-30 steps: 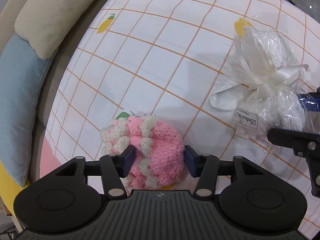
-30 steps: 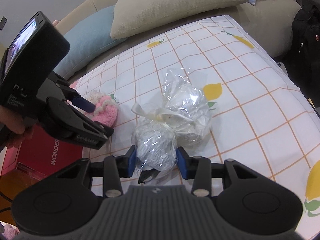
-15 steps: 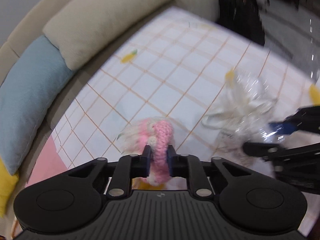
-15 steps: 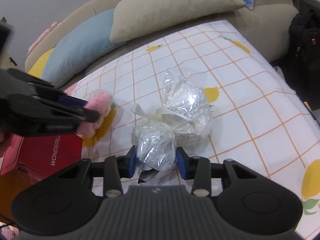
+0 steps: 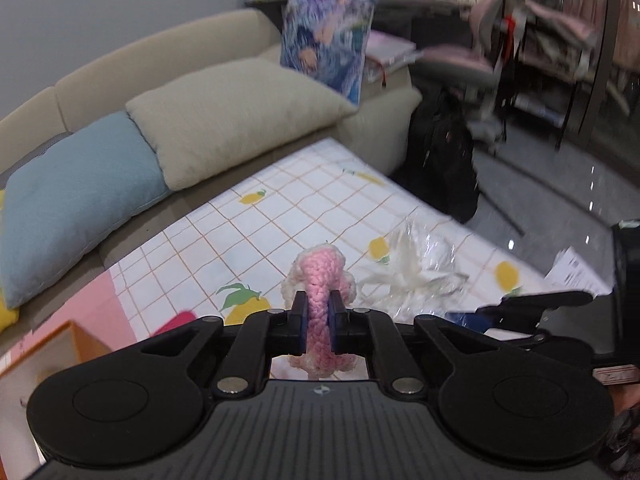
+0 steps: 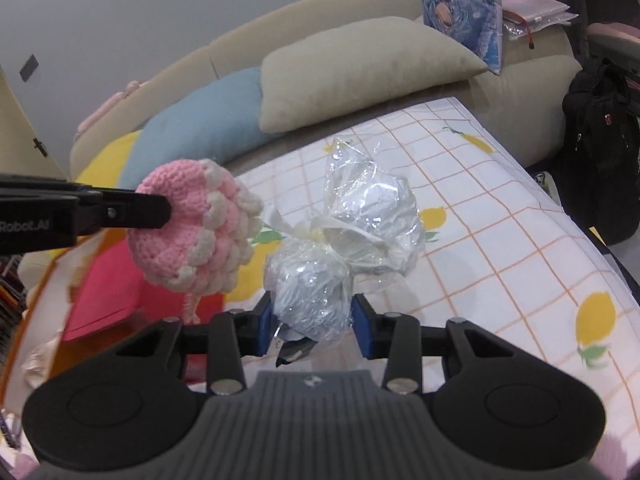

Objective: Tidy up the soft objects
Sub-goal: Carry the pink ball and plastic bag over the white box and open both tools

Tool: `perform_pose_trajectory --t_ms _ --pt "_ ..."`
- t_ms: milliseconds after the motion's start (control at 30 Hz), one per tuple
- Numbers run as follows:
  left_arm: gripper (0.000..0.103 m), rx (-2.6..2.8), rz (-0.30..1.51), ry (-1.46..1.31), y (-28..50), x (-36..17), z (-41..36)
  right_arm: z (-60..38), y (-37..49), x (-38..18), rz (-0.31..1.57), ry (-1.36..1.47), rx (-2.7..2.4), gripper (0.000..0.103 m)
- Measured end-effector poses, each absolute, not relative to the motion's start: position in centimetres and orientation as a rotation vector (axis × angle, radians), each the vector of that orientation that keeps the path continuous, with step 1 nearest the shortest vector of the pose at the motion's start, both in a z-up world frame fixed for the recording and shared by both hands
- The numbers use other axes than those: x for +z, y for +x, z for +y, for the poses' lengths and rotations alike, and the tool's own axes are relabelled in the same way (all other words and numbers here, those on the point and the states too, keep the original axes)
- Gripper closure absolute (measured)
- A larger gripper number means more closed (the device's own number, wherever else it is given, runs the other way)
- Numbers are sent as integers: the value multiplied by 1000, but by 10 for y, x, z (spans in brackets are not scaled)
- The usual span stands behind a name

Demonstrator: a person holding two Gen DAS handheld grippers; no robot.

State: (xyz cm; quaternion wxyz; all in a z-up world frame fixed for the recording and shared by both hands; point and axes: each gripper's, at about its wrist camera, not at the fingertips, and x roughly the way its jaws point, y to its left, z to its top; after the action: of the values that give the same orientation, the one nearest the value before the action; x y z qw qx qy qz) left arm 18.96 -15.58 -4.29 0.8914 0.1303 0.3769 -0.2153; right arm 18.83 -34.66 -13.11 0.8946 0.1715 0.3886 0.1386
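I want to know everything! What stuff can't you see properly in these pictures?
- Inside the plastic-wrapped bundle: right wrist view, shiny crinkled wrap hides it.
- Shelves: left wrist view, blurred.
- Orange box: left wrist view, cut by the left claw body.
- Pink crochet piece: squashed edge-on there.

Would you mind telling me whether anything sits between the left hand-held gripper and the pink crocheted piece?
Nothing visible does: the left hand-held gripper is already clamped directly on the pink crocheted piece, lifted clear of the lemon-print cloth.

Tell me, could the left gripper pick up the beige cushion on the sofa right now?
Probably not: the left gripper is shut on the pink crochet piece, so its jaws are full, though nothing blocks the beige cushion.
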Motion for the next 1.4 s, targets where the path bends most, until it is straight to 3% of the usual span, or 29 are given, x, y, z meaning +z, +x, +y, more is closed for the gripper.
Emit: perform_pose_trajectory --t_ms 167,500,967,1133,1400 --pt "92 -446 744 193 142 -29 -129 -339 154 -122 889 403 315 64" --pt "92 -324 714 35 57 -27 -62 -308 100 -75 869 307 498 63" --pt "92 -43 589 -90 34 1 62 -178 105 -15 790 7 823 63" --pt "92 -19 619 -75 50 -17 78 -124 136 -18 880 -97 913 63" --pt "93 -22 742 -102 67 -67 96 -49 177 -68 1132 -200 953 63"
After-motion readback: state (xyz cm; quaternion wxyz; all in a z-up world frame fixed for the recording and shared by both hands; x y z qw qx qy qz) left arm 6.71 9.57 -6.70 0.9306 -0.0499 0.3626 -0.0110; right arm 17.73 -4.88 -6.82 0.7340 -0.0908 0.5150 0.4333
